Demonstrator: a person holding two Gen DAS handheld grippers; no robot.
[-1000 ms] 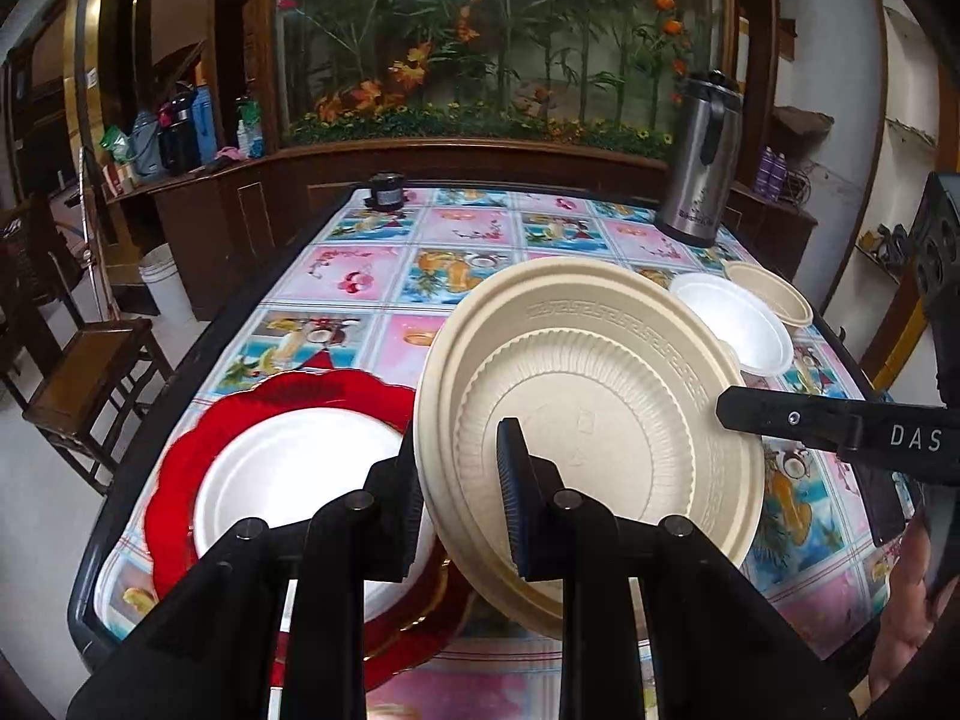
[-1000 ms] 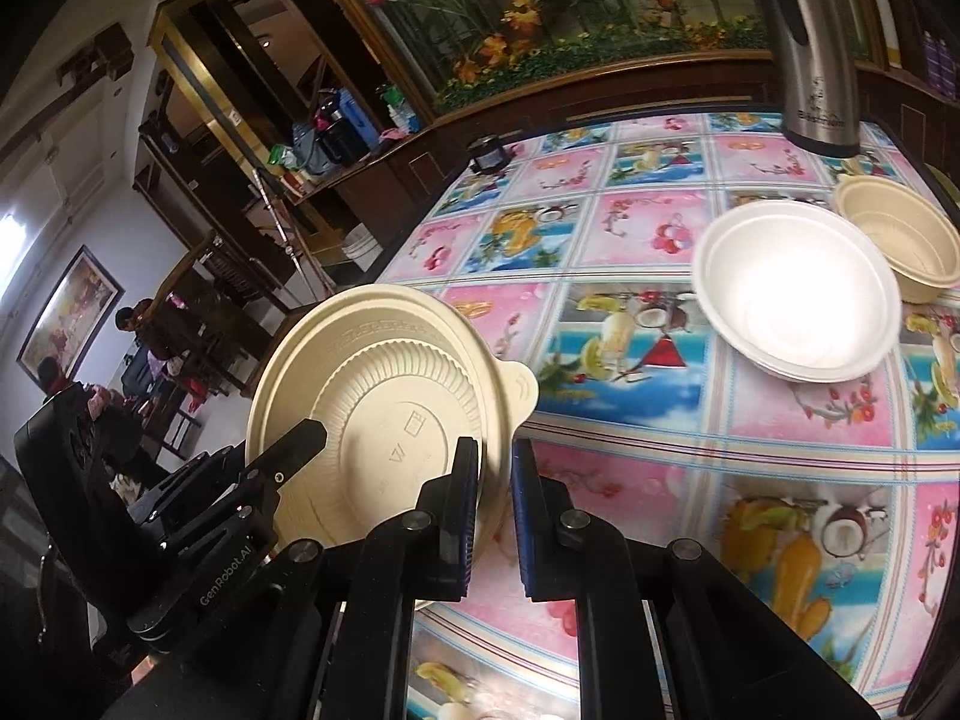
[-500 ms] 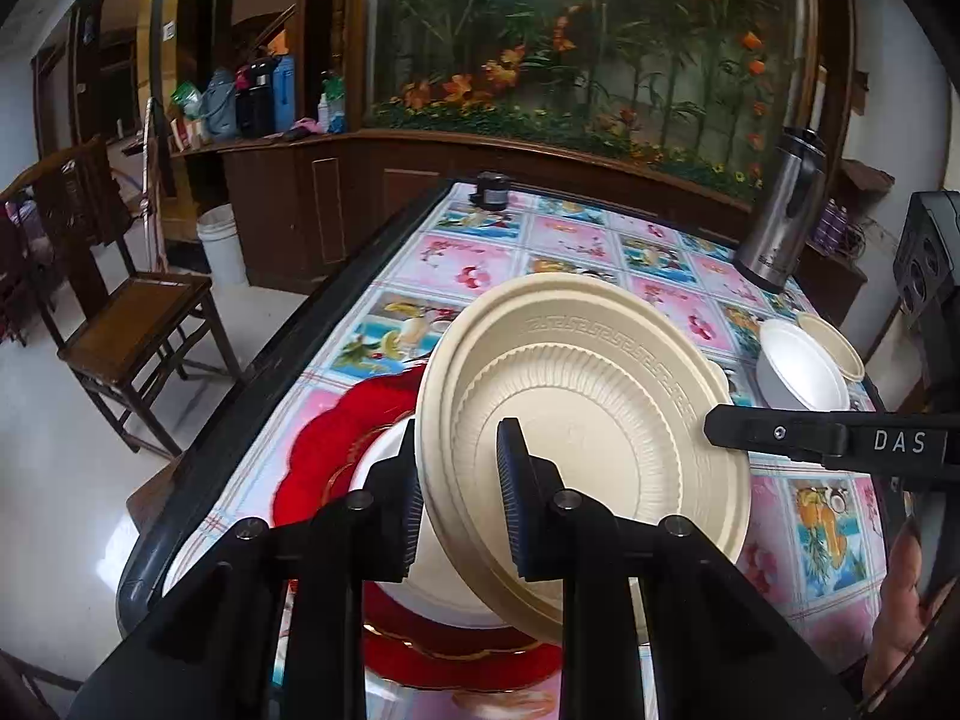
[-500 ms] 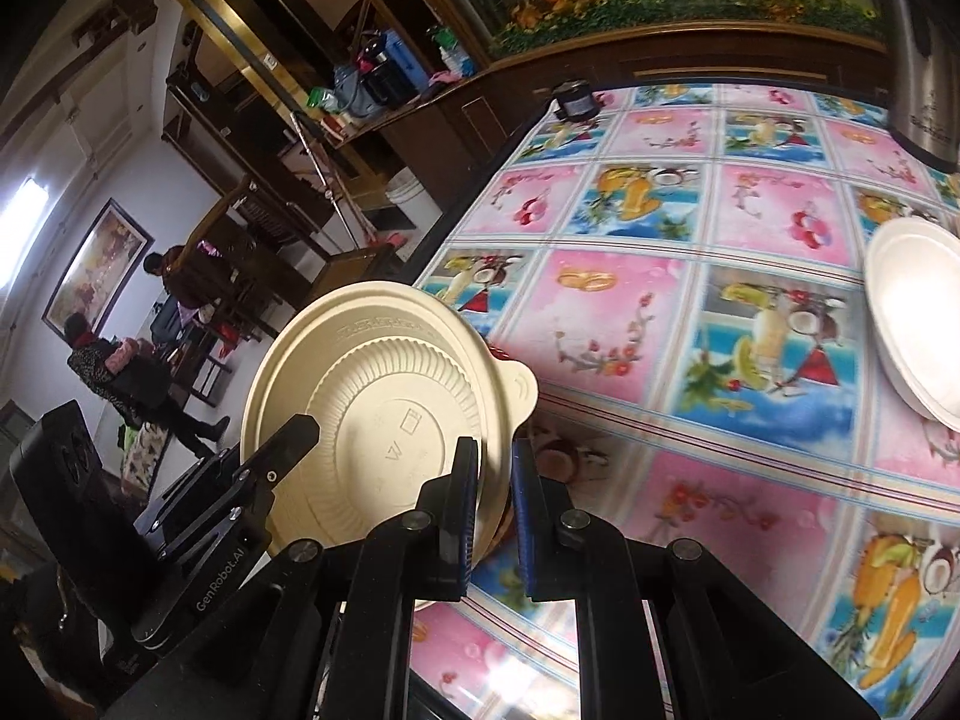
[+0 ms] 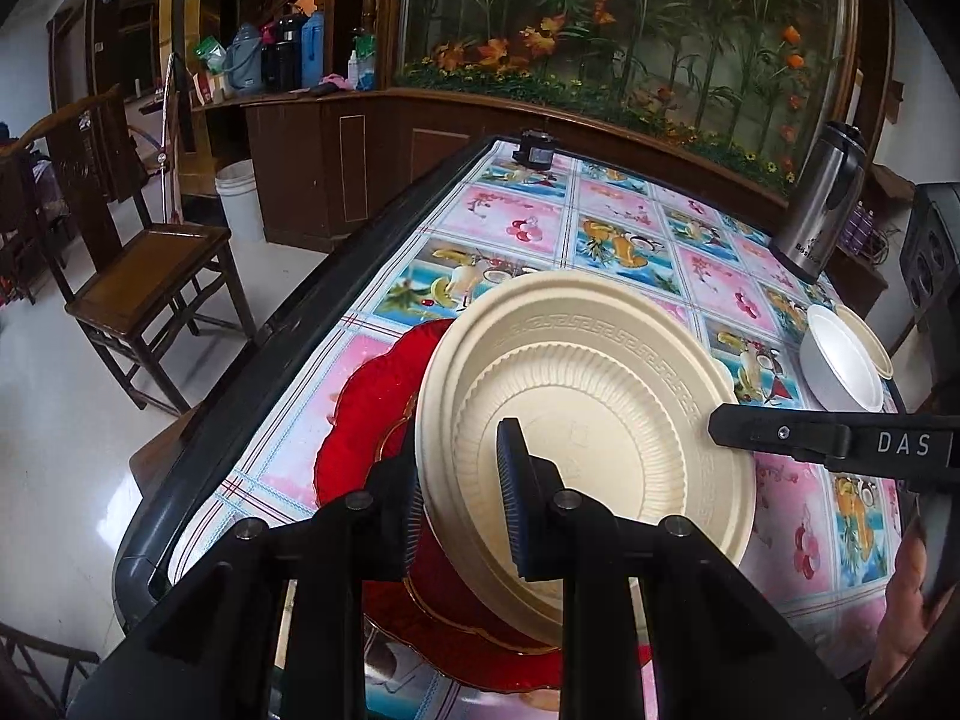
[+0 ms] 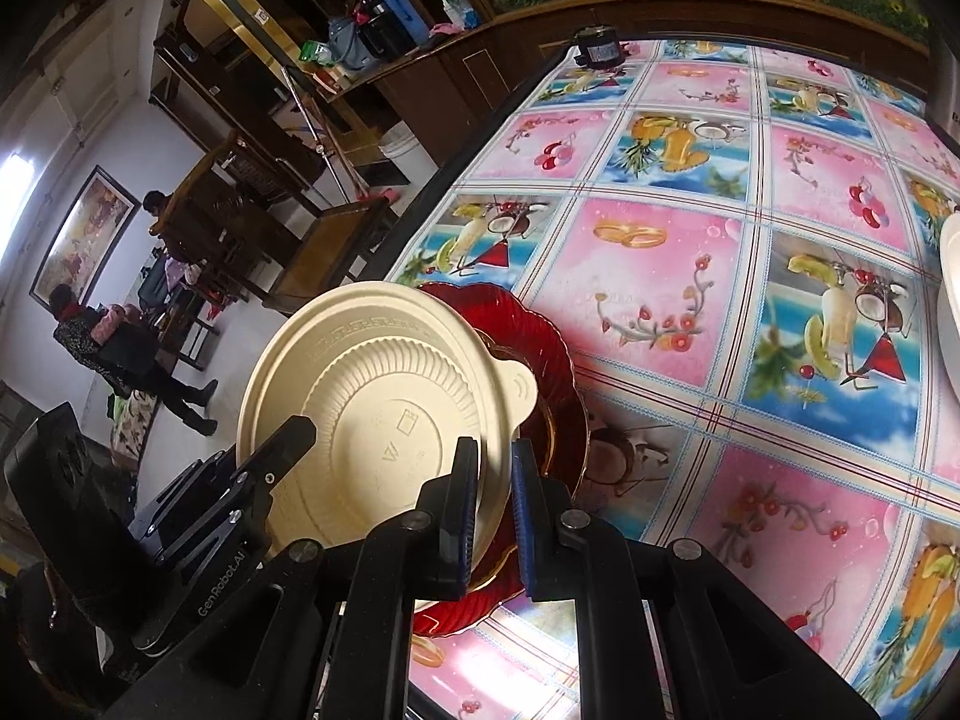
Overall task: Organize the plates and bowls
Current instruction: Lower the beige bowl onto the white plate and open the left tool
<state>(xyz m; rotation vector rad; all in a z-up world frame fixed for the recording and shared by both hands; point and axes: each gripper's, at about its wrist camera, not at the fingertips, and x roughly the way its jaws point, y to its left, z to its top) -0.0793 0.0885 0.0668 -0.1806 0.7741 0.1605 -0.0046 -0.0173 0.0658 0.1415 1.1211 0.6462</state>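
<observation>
A large cream plate [image 5: 591, 420] is held tilted, underside toward both cameras, over a red scalloped plate [image 5: 366, 414] near the table's left edge. My left gripper [image 5: 459, 516] is shut on the cream plate's near rim. My right gripper [image 6: 495, 510] is shut on the opposite rim of the cream plate [image 6: 384, 408], with the red plate [image 6: 540, 354] behind it. A white plate seen earlier on the red one is now hidden. A white bowl [image 5: 840, 360] and a cream bowl [image 5: 870, 339] sit at the far right.
A steel thermos [image 5: 822, 204] stands at the back right of the patterned table [image 5: 606, 228]. A small black object [image 5: 536, 151] sits at the far edge. A wooden chair [image 5: 144, 264] stands left of the table. People stand in the room [image 6: 108, 342].
Both grippers have carried the cream plate leftward, from beside the red plate to over it. The white plate on the red one is now covered from view.
</observation>
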